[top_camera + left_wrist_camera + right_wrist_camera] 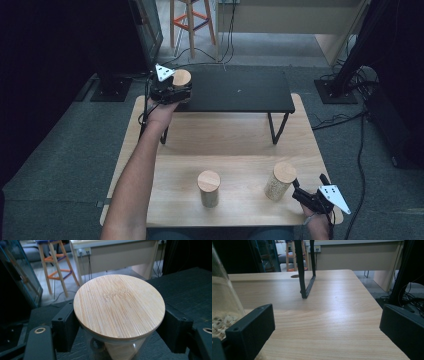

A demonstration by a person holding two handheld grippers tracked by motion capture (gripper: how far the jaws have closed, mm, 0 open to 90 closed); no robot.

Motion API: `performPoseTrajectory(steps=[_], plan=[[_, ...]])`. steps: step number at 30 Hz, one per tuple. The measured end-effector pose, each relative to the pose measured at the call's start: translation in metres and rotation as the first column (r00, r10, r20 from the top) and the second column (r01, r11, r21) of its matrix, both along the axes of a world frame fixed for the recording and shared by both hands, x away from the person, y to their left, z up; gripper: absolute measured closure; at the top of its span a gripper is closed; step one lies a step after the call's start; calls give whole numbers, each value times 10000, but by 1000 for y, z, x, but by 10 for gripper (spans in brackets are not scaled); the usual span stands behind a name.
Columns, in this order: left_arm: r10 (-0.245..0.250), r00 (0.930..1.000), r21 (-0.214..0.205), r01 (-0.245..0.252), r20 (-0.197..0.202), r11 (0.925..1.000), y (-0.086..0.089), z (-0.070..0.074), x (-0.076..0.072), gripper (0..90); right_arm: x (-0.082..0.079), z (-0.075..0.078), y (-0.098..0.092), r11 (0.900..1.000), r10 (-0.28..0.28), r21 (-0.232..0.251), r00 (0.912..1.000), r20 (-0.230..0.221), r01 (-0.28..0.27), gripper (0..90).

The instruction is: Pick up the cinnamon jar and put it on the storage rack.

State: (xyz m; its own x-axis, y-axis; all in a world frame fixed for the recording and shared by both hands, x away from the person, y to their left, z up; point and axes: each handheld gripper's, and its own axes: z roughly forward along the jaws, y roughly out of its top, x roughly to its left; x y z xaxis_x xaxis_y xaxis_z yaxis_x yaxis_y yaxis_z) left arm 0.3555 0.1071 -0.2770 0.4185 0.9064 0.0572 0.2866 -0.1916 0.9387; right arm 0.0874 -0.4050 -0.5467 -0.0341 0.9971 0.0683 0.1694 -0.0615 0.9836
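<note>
Up at the far left corner of the black shelf (235, 92), the left gripper (176, 90) has its jaws clamped on a jar with a round bamboo lid (119, 306), one black pad pressed to each side of the glass just under the lid's rim. From the left gripper view, that jar sits above the dark shelf top, with an orange-braced stool (56, 265) and a pale desk beyond it. Down on the wooden table (235, 140), two more lidded jars stand near the front edge: one in the middle (208, 188), the other to its right (280, 181). And the right gripper (306, 195) rests low at the front right corner, jaws spread wide and holding nothing, the right-hand jar (222, 305) just beside its left jaw, with pale bits visible in its base.
</note>
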Motion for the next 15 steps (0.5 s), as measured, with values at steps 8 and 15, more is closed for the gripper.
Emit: performPoseTrajectory(steps=[8,15], plan=[[-10,9985,20,11,-542,10000,-1,0,10,259,0,0,0,10000,21,-44,10000,-17,-21,0],[26,9972,-143,-36,-743,9999,0,1,16,258,0,1,0,10000,2,-33,10000,-37,-2,0]])
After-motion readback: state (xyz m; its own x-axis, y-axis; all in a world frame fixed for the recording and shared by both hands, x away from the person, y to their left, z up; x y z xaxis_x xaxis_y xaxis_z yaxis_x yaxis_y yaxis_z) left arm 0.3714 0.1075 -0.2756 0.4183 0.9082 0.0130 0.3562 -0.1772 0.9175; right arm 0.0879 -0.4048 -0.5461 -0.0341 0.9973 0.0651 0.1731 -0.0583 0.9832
